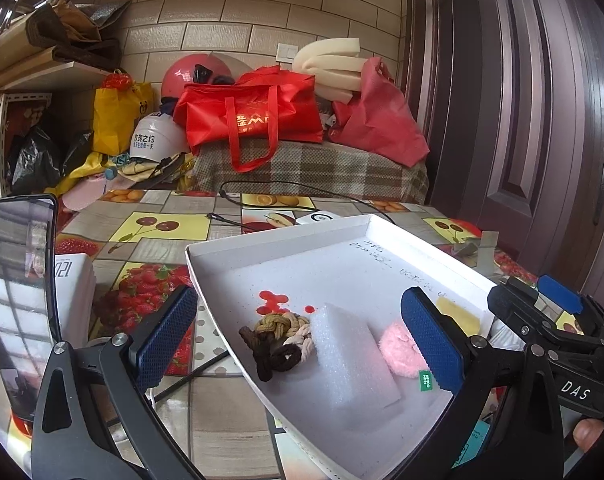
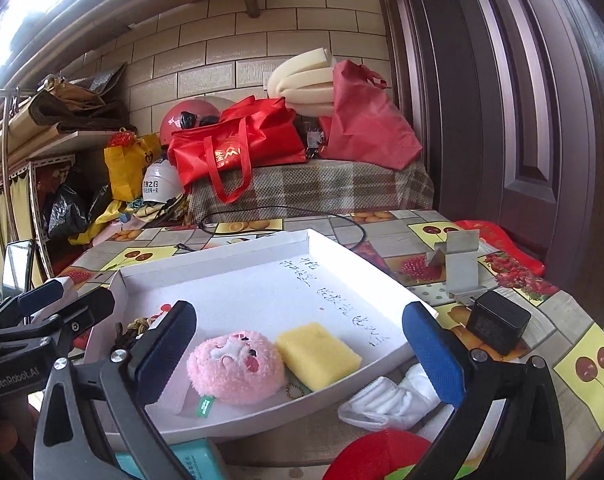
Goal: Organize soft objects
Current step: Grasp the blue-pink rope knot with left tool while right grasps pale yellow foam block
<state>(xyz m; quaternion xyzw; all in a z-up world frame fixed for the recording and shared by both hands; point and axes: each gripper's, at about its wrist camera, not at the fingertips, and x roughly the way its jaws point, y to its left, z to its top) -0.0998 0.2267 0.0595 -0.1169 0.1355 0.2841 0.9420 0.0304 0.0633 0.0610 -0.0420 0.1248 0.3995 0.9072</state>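
A shallow white box (image 1: 285, 236) (image 2: 221, 272) lies on the table. In it are a braided brown-and-tan rope knot (image 1: 277, 340) (image 2: 135, 326), a white foam block (image 1: 354, 360), a pink plush toy (image 1: 400, 350) (image 2: 235, 368) and a yellow sponge (image 2: 318, 354) (image 1: 458, 314). My left gripper (image 1: 297, 340) is open and empty, hovering over the box's near left part above the knot and foam. My right gripper (image 2: 302, 348) is open and empty, its fingers either side of the plush and sponge. A white folded cloth (image 2: 390, 400) lies outside the box at the front right.
A phone (image 1: 21, 300) stands upright at the left beside a white box (image 1: 73, 292). A black adapter (image 2: 498, 320) and a metal stand (image 2: 462, 268) sit at the right. A red item (image 2: 382, 456) and a teal pack (image 2: 189, 460) lie at the front edge. Bags and helmets crowd the back.
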